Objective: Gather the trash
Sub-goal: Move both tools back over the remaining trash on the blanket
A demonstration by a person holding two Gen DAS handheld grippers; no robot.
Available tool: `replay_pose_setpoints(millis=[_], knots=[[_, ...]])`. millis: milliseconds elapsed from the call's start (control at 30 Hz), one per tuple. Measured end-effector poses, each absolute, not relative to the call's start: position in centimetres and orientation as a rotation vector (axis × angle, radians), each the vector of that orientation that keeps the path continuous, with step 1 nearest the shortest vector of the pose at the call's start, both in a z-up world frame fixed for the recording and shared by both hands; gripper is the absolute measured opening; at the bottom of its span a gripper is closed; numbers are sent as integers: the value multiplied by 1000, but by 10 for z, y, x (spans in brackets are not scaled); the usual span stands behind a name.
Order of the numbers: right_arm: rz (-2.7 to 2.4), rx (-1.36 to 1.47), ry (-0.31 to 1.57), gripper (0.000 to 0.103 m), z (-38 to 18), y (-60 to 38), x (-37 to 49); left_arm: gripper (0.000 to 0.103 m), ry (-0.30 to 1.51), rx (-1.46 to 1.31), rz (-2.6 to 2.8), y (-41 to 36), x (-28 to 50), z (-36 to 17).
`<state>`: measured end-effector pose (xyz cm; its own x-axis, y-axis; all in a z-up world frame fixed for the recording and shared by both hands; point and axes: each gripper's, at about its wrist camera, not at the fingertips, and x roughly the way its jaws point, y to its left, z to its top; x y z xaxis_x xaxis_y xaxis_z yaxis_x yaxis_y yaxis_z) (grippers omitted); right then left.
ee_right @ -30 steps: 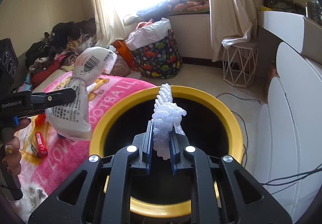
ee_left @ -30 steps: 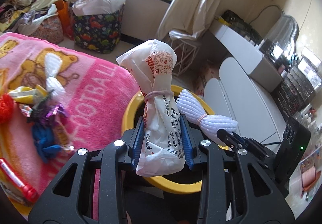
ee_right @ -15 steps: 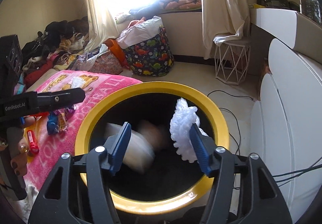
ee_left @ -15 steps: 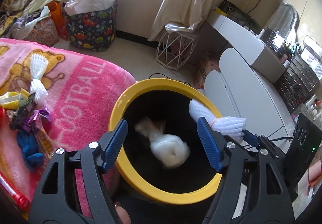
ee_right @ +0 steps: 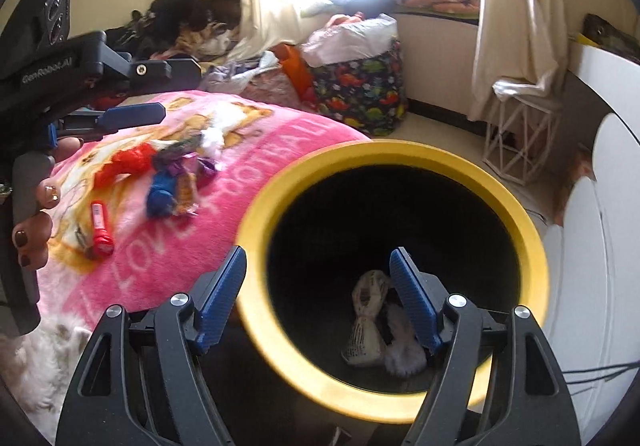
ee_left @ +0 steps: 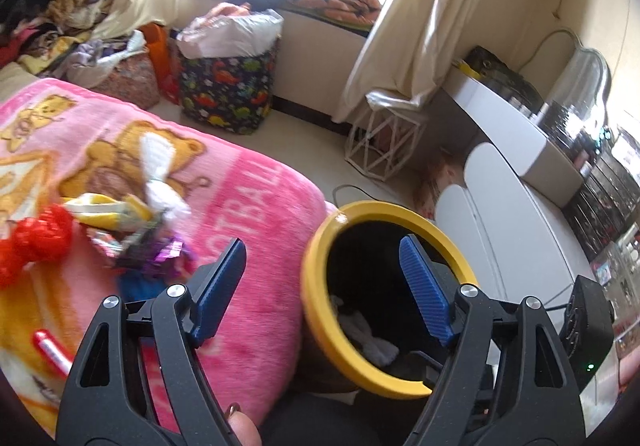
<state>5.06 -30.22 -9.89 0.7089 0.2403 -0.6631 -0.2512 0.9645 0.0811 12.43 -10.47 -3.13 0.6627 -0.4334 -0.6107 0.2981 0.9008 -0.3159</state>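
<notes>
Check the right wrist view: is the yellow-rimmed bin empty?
No, a printed white bag and a white foam net lie at the bottom of the bin.

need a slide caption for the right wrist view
Open right gripper over the yellow-rimmed bin, a tied printed bag at its bottom, wrappers on the pink blanket.

A yellow-rimmed black bin (ee_right: 532, 246) stands just right of the pink blanket. At its bottom a tied white printed bag (ee_right: 366, 320) and a white foam net (ee_right: 404, 350) are seen lying side by side, touching.

More trash (ee_right: 160, 173) is scattered on the blanket, left of the bin.
</notes>
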Motion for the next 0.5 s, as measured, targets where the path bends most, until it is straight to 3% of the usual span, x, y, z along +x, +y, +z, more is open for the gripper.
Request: replay_pose_setpoints(millis=[100, 133, 167, 500], knots=[[299, -14, 705, 74, -89, -292, 52, 73, 714, -201, -376, -87, 119, -25], [306, -13, 692, 74, -85, -288, 52, 89, 706, -203, -361, -80, 118, -22], [312, -12, 676, 75, -81, -285, 52, 92, 692, -205, -344, -74, 115, -19], [371, -37, 568, 81, -49, -249, 59, 92, 615, -199, -212, -27, 98, 2]])
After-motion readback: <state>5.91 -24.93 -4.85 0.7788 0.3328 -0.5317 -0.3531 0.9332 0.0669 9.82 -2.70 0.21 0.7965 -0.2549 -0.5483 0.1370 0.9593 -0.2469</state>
